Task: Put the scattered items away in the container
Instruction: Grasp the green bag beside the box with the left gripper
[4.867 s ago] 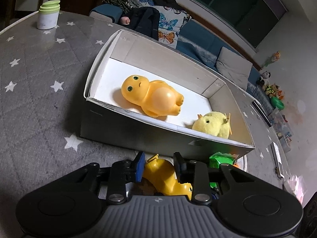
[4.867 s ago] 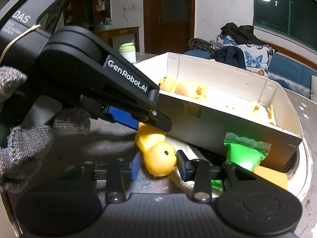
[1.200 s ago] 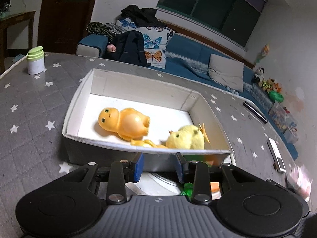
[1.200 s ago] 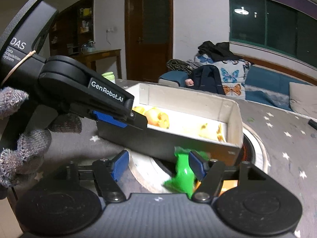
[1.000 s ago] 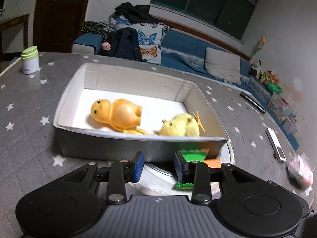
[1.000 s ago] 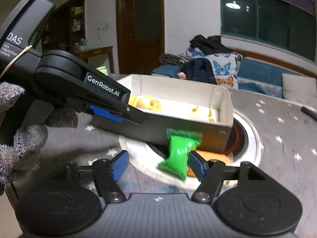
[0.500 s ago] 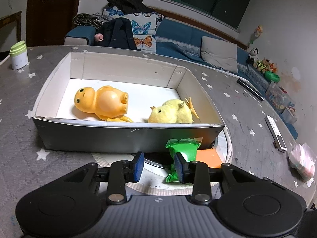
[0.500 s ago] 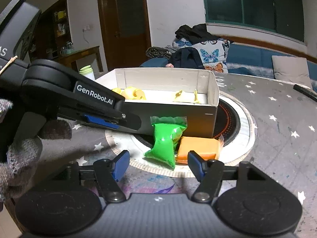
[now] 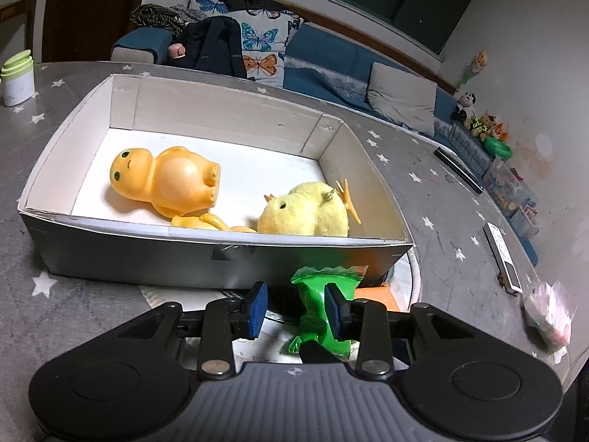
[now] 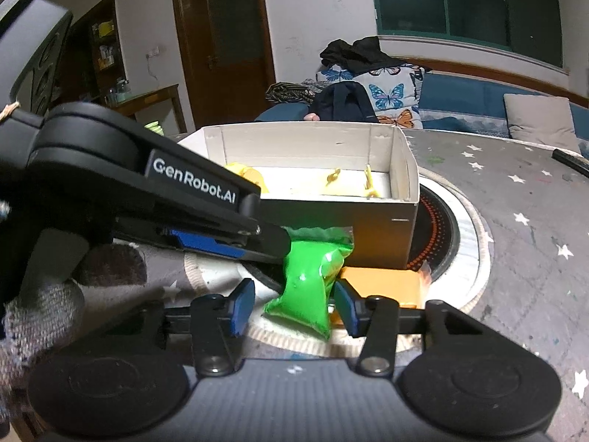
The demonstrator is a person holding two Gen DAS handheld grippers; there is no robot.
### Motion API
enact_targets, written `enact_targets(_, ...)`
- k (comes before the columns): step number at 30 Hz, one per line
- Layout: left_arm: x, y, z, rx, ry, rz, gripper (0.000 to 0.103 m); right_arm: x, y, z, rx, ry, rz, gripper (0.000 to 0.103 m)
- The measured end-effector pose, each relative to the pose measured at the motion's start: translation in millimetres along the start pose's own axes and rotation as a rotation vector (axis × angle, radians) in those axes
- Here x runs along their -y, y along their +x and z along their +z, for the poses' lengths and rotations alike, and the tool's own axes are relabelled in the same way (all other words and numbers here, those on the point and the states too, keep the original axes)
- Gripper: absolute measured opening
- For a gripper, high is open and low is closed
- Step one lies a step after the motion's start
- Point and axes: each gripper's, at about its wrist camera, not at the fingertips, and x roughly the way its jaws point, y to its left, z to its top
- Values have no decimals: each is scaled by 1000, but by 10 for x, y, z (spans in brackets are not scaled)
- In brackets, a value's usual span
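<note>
Right tool: our right tool [image 10: 292,307] sits low over the tabletop [image 10: 522,258], its jaws closing, with the green packet [image 10: 305,287] between them. We see a gap on each side of the packet, so the pads are not yet pressing on it.
Left tool: our left tool [image 9: 294,304] is part open and has hold of nothing; the packet [image 9: 316,313] shows beyond its right pad [image 9: 333,311]. From the right wrist view this tool's tip reaches in just over the packet's top.
Green packet: it lies just outside the box [image 9: 154,258], against the near wall by the right corner, on the round white-rimmed plate [image 10: 475,235].
Orange packet: a flat orange packet [image 10: 383,281] lies just beside the green one, on its right.
Box contents: we see an orange rubber toy [image 9: 165,180] on its back, a yellow plush chick [image 9: 305,213] beside it, and a small yellow piece [image 9: 206,223] by the near wall.
Gloved hand: a grey knit glove [image 10: 40,316] grips the left tool's handle.
</note>
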Motion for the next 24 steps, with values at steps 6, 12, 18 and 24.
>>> enact_targets(6,-13,86,9,-15,-8,-2,37,-43,78,17,-6,-9,-22,43)
enact_targets(12,-19,130,17,-22,-13,-17,37,-63,146,5,-20,-10,-40,35)
enact_targets(18,-62,172,32,-34,-44,-63,37,10,138,0,-13,23,-29,28)
enact_targets(24,-104,202,31,-55,-60,-105,37,81,54,-9,-2,46,23,26)
